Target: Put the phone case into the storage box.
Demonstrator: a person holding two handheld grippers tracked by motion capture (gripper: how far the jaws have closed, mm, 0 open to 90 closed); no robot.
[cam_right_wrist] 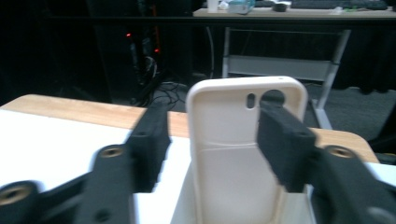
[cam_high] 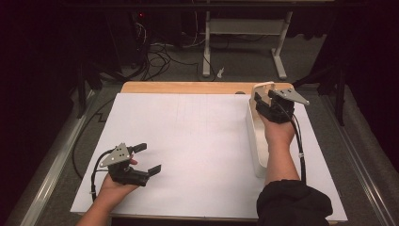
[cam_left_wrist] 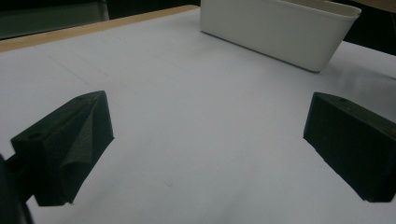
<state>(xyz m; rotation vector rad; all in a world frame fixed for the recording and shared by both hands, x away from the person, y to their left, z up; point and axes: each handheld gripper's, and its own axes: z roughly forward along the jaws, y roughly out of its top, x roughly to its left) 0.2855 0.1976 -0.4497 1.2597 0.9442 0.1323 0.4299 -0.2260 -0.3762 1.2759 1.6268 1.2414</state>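
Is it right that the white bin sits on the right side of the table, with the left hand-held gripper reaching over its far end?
Not quite. The white bin does sit on the right side of the table, but the right hand-held gripper reaches over its far end, as the high view shows. The left hand-held gripper is over the white sheet near the front left.

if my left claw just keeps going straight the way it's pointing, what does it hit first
Probably the long white bin. The left claw is open, with bare white paper ahead of it, and the left gripper view puts the bin's side wall straight ahead across that paper. Nothing else seems to lie in between.
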